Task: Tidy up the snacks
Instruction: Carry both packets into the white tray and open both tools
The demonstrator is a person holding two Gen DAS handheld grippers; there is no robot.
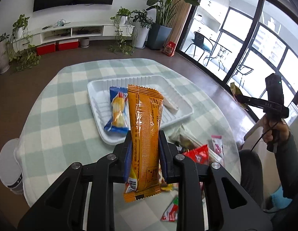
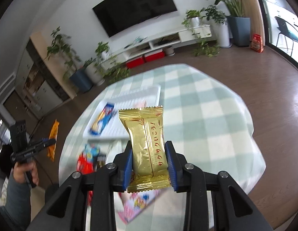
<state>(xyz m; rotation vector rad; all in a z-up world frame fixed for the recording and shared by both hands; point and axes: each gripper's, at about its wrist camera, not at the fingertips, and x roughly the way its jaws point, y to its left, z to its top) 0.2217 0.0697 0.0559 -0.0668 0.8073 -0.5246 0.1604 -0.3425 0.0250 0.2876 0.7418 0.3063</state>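
Above the white tray (image 1: 179, 113): left gripper (image 1: 145, 146) clamped on orange packet (image 1: 146, 123); right gripper (image 2: 149, 154) (likewise closed) on gold packet (image 2: 147, 140).

The tray (image 1: 174, 88) sits on the counter (image 1: 58, 104), near its middle. In the tray, one snack packet (image 1: 117, 111) lies toward its left end and a small bar (image 1: 171, 105) toward its right. On the near right of the tray, loose packets (image 1: 197, 152) lie heaped on the counter. Beyond the tray's far side stands a TV cabinet (image 1: 72, 31) against the wall.
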